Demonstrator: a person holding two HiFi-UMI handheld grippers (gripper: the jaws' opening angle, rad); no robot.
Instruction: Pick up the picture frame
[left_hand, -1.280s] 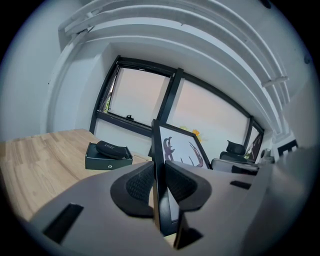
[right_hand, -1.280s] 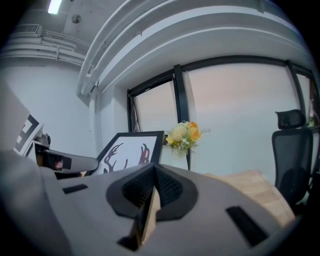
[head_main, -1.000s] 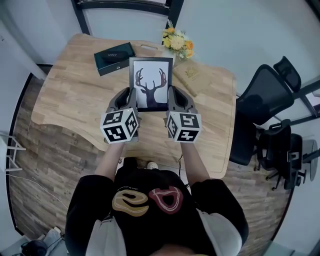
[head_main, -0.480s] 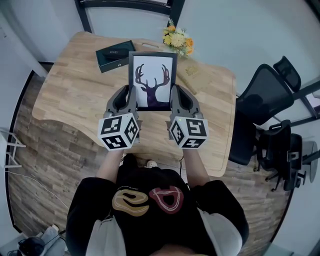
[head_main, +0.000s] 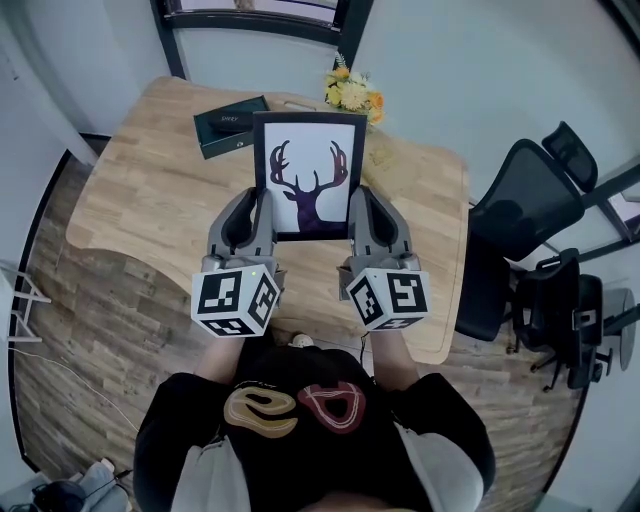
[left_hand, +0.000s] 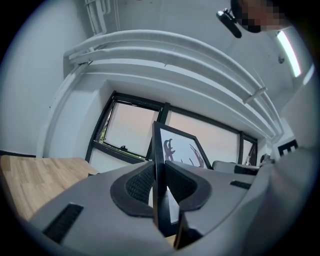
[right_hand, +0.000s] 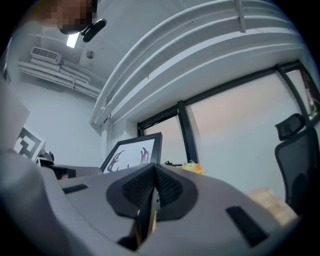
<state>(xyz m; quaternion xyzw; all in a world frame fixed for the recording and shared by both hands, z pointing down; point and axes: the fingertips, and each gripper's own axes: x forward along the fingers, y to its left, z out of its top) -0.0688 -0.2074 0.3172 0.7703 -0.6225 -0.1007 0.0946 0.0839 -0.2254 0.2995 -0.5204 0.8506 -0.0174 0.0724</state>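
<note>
Jaws of the left gripper (head_main: 258, 212) clench the left edge of the black rectangular picture frame with a deer-head print (head_main: 309, 176). The right gripper (head_main: 362, 212) clamps its right edge, holding it above the light wooden table (head_main: 140, 195).

Both forearms extend up from bottom centre — left gripper (head_main: 261, 212) and right gripper (head_main: 359, 212) held level, each clamped on the picture frame (head_main: 309, 175).

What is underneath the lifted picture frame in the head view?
The picture frame, clamped by the left gripper and right gripper, hides the wooden table below it; bare wood shows on both sides. Whatever lies directly beneath is covered.
</note>
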